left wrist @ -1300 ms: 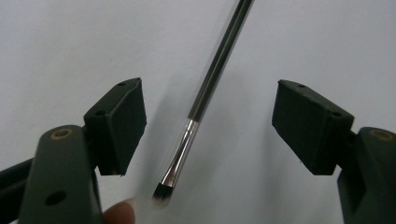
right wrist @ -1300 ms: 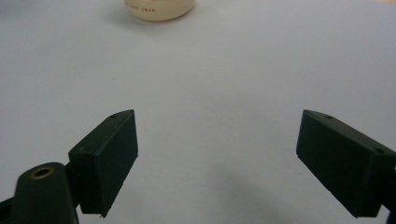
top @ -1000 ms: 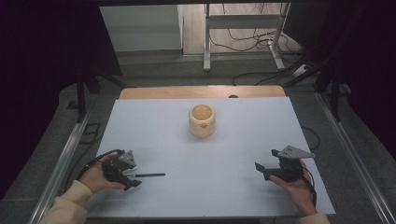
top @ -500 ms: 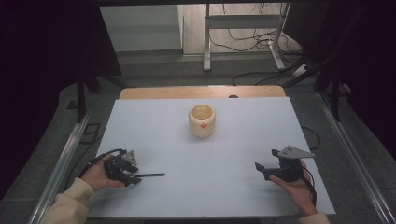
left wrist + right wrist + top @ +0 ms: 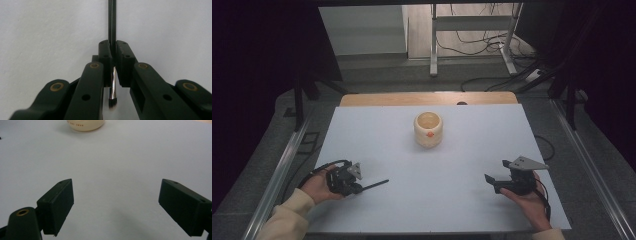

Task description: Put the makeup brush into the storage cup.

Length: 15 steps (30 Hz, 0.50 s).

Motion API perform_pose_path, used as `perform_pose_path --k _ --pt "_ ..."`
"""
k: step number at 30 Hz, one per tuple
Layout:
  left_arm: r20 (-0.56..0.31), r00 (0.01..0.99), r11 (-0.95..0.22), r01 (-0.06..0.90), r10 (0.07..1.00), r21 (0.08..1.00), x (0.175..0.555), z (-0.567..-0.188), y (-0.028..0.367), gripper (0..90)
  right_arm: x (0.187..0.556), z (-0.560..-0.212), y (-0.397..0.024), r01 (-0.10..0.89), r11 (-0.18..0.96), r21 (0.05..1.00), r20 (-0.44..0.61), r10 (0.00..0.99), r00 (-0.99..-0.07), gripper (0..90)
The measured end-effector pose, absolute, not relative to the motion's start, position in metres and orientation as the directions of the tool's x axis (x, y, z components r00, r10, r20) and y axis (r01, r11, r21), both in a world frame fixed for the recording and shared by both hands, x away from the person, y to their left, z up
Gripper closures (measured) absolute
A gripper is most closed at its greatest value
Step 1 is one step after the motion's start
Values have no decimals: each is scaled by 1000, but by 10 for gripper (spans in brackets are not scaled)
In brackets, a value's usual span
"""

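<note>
A thin black brush (image 5: 375, 184) lies on the white table top (image 5: 462, 165) at the front left, its handle pointing right. In the left gripper view the brush (image 5: 112, 22) has a silver ferrule and a dark tuft near the camera. My left gripper (image 5: 359, 188) has just been closing and is now shut on the brush, its pads (image 5: 122, 62) pressing the handle from both sides. At the front right, my right gripper (image 5: 490, 180) rests low over the table, open with nothing between its fingers (image 5: 60, 200). A cream cup (image 5: 428, 129) stands mid-table.
The cream cup (image 5: 85, 125) sits straight ahead in the right gripper view. A wooden strip (image 5: 427, 98) borders the far edge of the white top. Metal rails (image 5: 277, 175) run along both sides. Cables and a stand lie on the floor beyond.
The left gripper's jaws have closed onto the brush handle. Both hands and the brush stay where they were.
</note>
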State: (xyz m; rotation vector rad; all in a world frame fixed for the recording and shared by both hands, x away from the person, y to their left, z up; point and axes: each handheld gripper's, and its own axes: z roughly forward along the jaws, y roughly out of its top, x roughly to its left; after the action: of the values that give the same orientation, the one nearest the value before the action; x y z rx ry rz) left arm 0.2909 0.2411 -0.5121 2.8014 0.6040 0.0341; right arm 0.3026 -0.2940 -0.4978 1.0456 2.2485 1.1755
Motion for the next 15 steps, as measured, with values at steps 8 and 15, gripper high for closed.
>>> perform_pose_path --k 8,15 --pt "-14 910 -862 396 413 316 288 -506 242 834 303 -497 -294 433 365 825 -4 768 -640 134" --pt "10 900 -836 400 435 374 283 -495 244 834 302 -496 -294 430 361 827 -4 770 -638 134"
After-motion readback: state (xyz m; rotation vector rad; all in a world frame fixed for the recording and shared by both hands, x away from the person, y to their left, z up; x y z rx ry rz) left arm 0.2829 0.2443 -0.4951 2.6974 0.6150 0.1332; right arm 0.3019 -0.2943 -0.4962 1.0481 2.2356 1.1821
